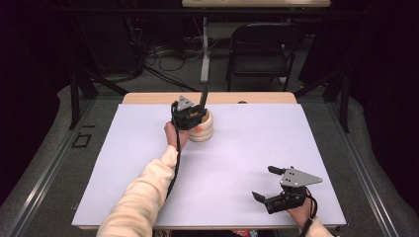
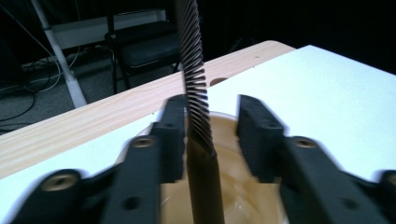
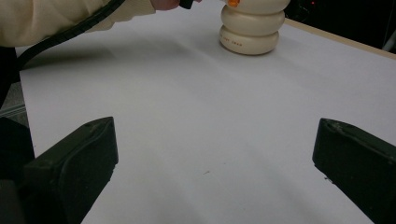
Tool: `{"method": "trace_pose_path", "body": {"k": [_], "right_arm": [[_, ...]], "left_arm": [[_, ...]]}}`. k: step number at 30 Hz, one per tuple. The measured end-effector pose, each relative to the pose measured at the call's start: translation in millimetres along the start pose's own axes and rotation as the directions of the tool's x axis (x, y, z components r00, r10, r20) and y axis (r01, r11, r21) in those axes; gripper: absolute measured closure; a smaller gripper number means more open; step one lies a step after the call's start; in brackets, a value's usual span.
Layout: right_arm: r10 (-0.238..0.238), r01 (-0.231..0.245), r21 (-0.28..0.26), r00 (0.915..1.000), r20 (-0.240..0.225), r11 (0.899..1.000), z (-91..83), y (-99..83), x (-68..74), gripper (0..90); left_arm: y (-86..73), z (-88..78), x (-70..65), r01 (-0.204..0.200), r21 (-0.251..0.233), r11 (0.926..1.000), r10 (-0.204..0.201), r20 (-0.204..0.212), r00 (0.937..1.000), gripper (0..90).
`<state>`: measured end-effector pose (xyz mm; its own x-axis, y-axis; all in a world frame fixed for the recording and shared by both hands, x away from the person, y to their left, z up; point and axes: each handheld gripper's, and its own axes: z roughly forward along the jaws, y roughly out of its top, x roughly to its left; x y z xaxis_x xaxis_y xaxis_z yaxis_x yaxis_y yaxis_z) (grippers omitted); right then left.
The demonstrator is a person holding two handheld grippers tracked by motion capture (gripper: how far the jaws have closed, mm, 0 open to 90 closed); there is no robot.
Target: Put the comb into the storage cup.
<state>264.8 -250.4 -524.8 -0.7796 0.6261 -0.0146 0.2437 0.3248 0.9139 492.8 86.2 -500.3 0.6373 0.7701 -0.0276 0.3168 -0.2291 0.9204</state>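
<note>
Near the far edge of the white table (image 1: 148,163), left of its middle, stands a cream ribbed holder (image 1: 204,129) with a dark ridged stick (image 2: 197,100) rising from it. The left gripper (image 1: 191,116) hangs over it, its jaws parted either side of the stick, not pressing. By the near right corner, the right gripper (image 1: 265,184) rests wide open, holding nothing.

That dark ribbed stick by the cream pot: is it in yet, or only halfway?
The ribbed stick already stands upright in the cream ringed pot. In hand: the left gripper straddles it, one pad touching, the other apart, so it looks released. Left, probably: drawing that hand away. The right gripper rests open on the white table.
</note>
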Motion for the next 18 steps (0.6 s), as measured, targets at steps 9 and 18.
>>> {"method": "trace_pose_path", "body": {"k": [9,18], "right_arm": [[0.001,-0.001,0.001,1.0000,-0.001,1.000,0.2,0.0,0.1,0.0],[-0.001,0.001,0.002,1.0000,-0.003,1.000,0.5,0.0,0.2,0.0]], "left_arm": [[9.3,-12.1,-3.4,-0.038,0.031,0.9988,0.037,0.024,0.9990,40.5],[18.3,-25.9,-4.7,-0.070,0.102,0.9924,0.064,0.061,0.9961,29.0]]}}
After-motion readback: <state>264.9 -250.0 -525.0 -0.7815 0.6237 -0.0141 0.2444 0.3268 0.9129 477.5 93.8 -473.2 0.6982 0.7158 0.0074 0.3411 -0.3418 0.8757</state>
